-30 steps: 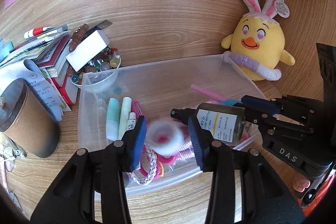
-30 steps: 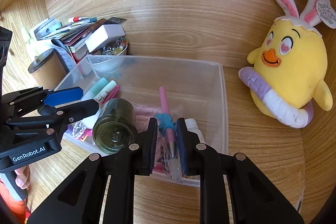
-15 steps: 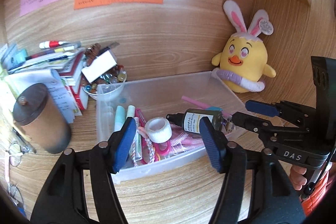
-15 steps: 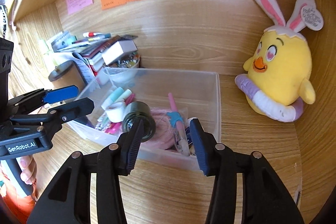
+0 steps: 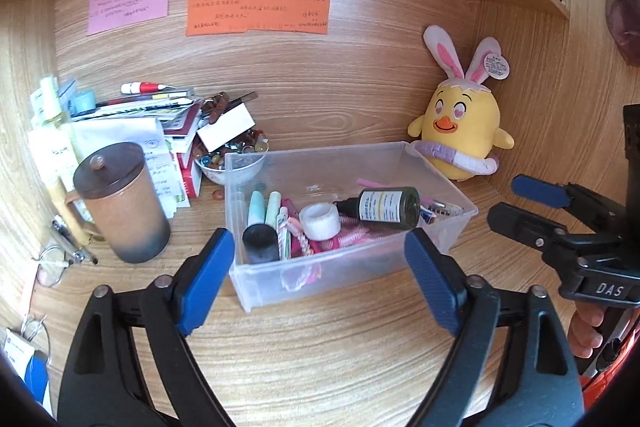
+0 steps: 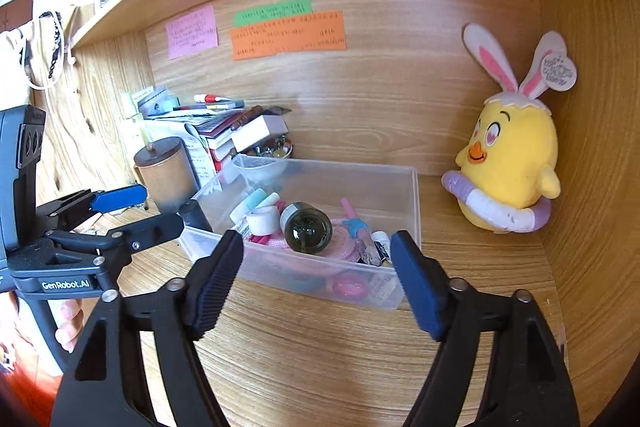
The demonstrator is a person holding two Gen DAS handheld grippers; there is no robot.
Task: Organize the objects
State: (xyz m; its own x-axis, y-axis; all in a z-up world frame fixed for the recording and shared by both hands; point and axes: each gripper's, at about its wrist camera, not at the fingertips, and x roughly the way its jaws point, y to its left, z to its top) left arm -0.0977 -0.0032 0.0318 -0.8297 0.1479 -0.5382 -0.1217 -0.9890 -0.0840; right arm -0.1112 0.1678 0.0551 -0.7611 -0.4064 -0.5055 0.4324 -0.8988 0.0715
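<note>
A clear plastic bin (image 5: 280, 279) (image 6: 414, 195) stands on the wooden desk. In it lie a dark green bottle (image 5: 386, 207) (image 6: 306, 227), a white tape roll (image 5: 319, 221) (image 6: 262, 219), tubes, a pink pen (image 6: 354, 221) and pink cord. My left gripper (image 5: 320, 277) is open and empty, held back from the bin's near side; it also shows in the right wrist view (image 6: 128, 211). My right gripper (image 6: 318, 279) is open and empty in front of the bin; it also shows in the left wrist view (image 5: 528, 203).
A yellow chick plush (image 5: 464, 131) (image 6: 510, 163) sits at the back right corner. A brown lidded mug (image 5: 120, 203), a pile of books and papers (image 5: 152, 123) and a bowl of beads (image 5: 232, 155) stand left of the bin. Sticky notes (image 5: 256, 13) hang on the back wall.
Both grippers opened and drew back from the bin. The left let go of the tape roll and the right let go of the pink pen; both now lie in the bin.
</note>
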